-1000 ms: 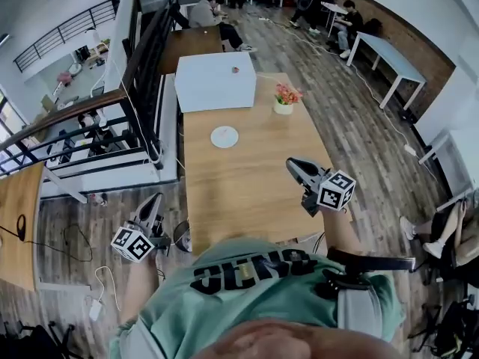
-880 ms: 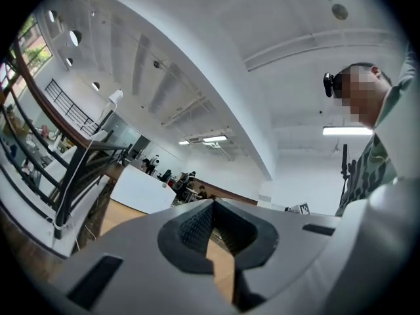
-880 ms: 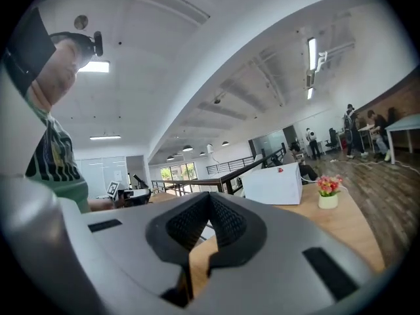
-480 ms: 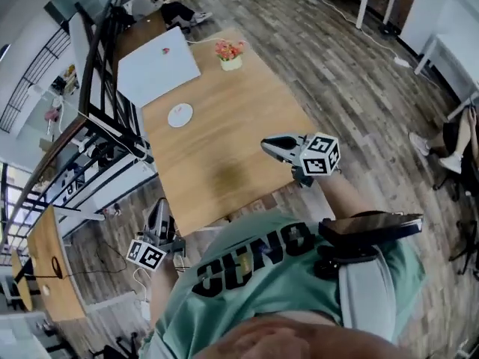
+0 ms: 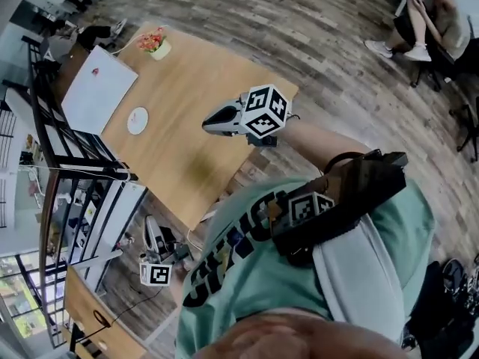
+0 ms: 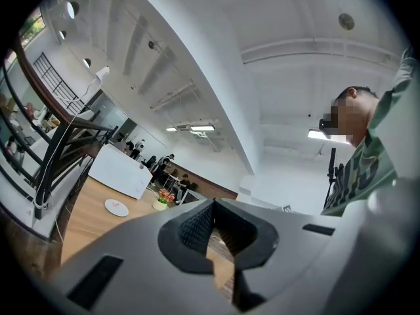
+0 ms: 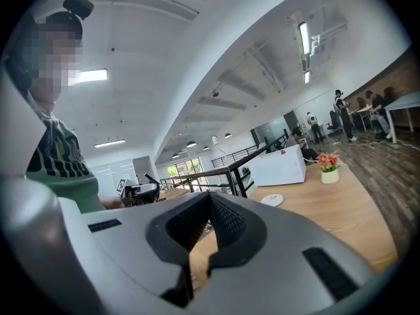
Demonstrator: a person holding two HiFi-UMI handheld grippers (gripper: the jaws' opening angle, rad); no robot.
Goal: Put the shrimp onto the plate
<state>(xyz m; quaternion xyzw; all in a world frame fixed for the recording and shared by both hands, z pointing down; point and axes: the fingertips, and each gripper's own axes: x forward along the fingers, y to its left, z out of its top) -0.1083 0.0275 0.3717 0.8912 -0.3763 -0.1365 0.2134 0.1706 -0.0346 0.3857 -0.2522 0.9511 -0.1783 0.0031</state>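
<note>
Wooden table [image 5: 187,88]: shrimp (apparently the red speck) [image 5: 95,72] lies on white box [image 5: 86,103], apart from plate [image 5: 137,120]. Left gripper [image 5: 150,223] and right gripper [image 5: 208,126] pressed together, empty; transfer unstarted.

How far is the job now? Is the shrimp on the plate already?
Nothing is done yet: a small pink thing, likely the shrimp, lies on the white box, apart from the plate. Nothing is in hand: the right gripper and left gripper are shut, empty. Reaching, grasping and placing remain.
</note>
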